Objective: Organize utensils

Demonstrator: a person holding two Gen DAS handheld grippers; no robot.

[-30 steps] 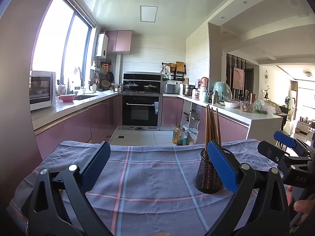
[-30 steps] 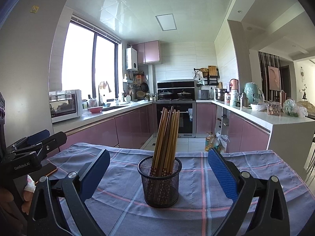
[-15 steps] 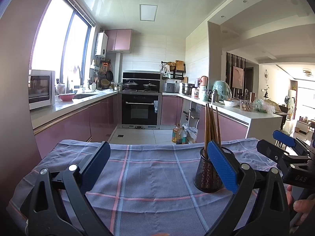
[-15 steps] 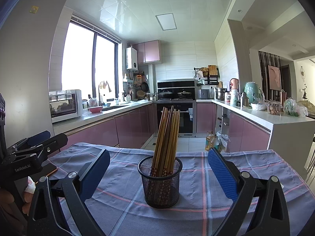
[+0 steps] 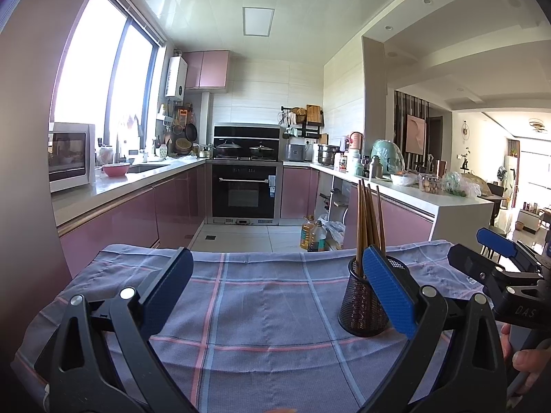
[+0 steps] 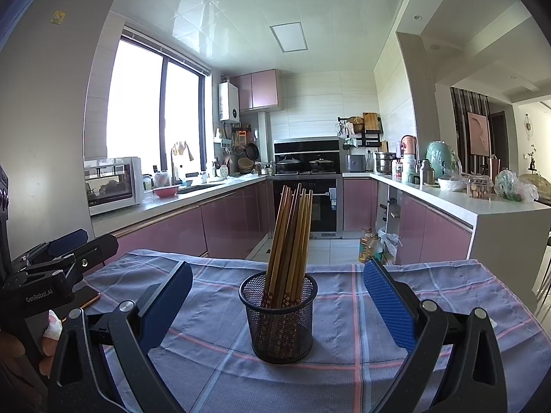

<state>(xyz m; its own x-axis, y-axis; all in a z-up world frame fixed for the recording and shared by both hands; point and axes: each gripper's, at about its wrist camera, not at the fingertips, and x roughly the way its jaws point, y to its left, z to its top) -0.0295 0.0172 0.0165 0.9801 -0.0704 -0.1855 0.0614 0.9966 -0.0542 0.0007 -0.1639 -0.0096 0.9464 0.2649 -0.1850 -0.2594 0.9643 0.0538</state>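
- The plaid cloth (image 6: 344,371) covers the table, and apart from the one holder no loose utensil shows on it in either view, so the sorting looks as good as done; the sensible step, I judge, is to check the holder and keep both tools clear of it.
- The right gripper (image 6: 277,306) has its jaws spread wide and holds nothing. It points straight at the holder, which sits between the two blue pads but beyond them, touching neither.
- The left gripper (image 5: 277,292) is just as wide open and just as empty, over bare cloth, with the holder off to its right behind the right-hand pad.
- The mesh holder (image 6: 279,323) stands upright near the middle of the cloth. If it needs shifting, closing low on its wall seems safer than squeezing near the rim, since thin mesh probably gives.
- The chopsticks (image 6: 291,237) stand bundled inside it, tips down, leaning slightly left and rising well above the rim. That tall, top-heavy bundle is the likely risk: a nudge from a pad could tip the holder, so any approach should come in level and slow.
- A phone-like slab (image 6: 86,298) lies at the left edge, partly hidden; leave it be.
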